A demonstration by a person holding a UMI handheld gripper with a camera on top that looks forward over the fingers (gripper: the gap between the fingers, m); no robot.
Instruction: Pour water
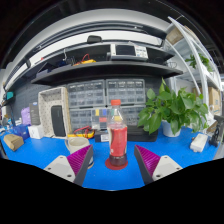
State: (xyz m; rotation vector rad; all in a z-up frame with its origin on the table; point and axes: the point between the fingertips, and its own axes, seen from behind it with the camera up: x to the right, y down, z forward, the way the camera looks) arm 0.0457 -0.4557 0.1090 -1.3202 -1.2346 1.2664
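Note:
A plastic bottle (117,130) with a red cap and a red label stands upright on a round red coaster (117,162) on the blue table (180,155). It is just ahead of my gripper (113,160), roughly centred between the two fingers. The purple pads (82,158) sit apart with a clear gap on each side of the bottle's base, so the gripper is open and holds nothing. A pale cup or bowl (77,142) rests on the table to the left of the bottle.
A potted green plant (172,108) stands at the back right. Behind the bottle are grey drawer cabinets (100,98) and a white frame-like box (55,110). Small items lie at the far left (12,140) and a white object at the right (199,141).

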